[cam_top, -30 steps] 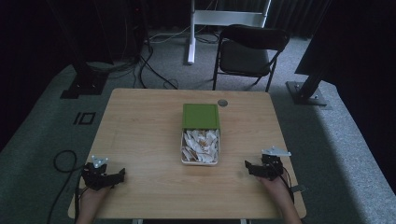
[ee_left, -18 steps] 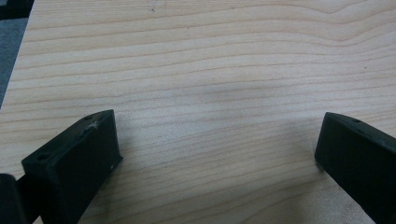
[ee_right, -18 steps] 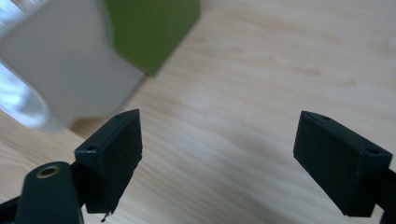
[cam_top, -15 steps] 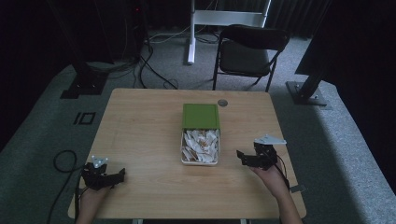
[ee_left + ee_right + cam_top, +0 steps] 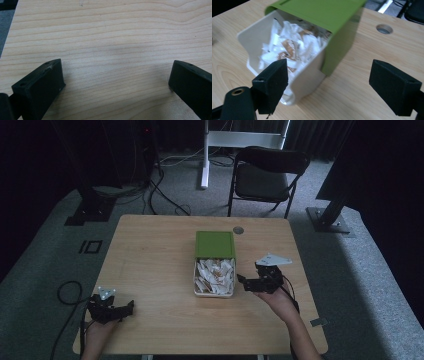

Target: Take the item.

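Observation:
A white box (image 5: pixel 198 291) with several white and brown packets (image 5: pixel 215 274) stands at the table's middle. Its green lid (image 5: pixel 215 245) is slid back and covers the far half. My right gripper (image 5: pixel 244 283) is open just right of the box, jaws pointing at its side. In the right gripper view the box's white corner (image 5: pixel 307 80) and green lid (image 5: pixel 324 12) sit ahead of the open right gripper (image 5: pixel 332 82), whose left jaw overlaps the box. My left gripper (image 5: pixel 126 308) rests open near the front left corner, over bare wood in the left gripper view (image 5: pixel 115 80).
A round cable hole (image 5: pixel 238 230) lies in the wooden table (image 5: pixel 150 255) behind the box, also seen as the cable hole (image 5: pixel 384 28). A black folding chair (image 5: pixel 265 170) and a white stand (image 5: pixel 205 150) are beyond the far edge. Cables lie on the grey carpet.
My right gripper has moved left and away from the front edge, up to the box's right side. The left gripper and the box have stayed put.

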A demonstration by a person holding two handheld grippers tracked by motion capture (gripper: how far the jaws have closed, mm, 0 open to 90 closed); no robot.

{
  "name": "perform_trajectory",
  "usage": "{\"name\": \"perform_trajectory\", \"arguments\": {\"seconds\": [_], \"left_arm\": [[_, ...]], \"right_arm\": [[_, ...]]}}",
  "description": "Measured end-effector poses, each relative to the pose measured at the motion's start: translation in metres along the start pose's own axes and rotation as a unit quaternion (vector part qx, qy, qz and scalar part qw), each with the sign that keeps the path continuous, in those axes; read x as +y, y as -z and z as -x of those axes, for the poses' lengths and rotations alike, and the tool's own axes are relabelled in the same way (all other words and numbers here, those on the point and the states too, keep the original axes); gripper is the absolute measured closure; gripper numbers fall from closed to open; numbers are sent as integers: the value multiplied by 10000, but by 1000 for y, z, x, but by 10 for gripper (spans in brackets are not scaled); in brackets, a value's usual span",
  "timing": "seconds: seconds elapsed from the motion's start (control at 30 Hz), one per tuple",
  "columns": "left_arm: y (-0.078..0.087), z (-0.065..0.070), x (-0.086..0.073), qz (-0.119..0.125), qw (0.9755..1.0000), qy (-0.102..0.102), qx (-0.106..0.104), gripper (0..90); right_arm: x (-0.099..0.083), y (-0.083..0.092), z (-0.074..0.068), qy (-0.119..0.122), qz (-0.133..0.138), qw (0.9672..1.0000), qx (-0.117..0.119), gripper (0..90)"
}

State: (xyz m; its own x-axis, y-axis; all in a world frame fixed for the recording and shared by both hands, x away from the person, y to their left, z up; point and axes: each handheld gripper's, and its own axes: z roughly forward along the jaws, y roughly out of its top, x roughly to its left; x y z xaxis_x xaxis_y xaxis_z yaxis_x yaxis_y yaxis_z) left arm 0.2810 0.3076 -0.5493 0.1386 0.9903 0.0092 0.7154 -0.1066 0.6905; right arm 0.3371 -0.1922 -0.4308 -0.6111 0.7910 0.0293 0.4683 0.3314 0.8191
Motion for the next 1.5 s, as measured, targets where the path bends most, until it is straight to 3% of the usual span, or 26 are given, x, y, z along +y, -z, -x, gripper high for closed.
{"name": "perform_trajectory", "arguments": {"seconds": [0.37, 0.8, 1.03, 1.1, 1.17, 1.23, 1.33, 1.4, 1.5], "left_arm": [[0, 0, 0, 3, 10000, -1, 0, 7], [0, 0, 0, 2, 10000, 0, 0, 7], [0, 0, 0, 0, 10000, -1, 0, 7], [0, 0, 0, 0, 10000, 0, 0, 7], [0, 0, 0, 10, 10000, 11, 0, 7], [0, 0, 0, 3, 10000, 2, -1, 7], [0, 0, 0, -1, 10000, -2, -1, 7], [0, 0, 0, -2, 10000, -2, -1, 7], [0, 0, 0, 0, 10000, 1, -1, 7]], "right_arm": [[21, -16, -30, 365, -41, 9986, 393, 164], [22, -40, -59, 717, -350, 9944, 687, 167], [15, -52, -70, 936, -502, 9929, 529, 234], [10, -55, -75, 1023, -586, 9919, 481, 304], [8, -56, -76, 1066, -590, 9915, 449, 317], [3, -59, -79, 1103, -651, 9911, 363, 401], [1, -62, -80, 1106, -684, 9912, 264, 438], [-1, -64, -80, 1035, -661, 9923, 156, 535], [-1, -65, -80, 1027, -659, 9925, 103, 582]]}}
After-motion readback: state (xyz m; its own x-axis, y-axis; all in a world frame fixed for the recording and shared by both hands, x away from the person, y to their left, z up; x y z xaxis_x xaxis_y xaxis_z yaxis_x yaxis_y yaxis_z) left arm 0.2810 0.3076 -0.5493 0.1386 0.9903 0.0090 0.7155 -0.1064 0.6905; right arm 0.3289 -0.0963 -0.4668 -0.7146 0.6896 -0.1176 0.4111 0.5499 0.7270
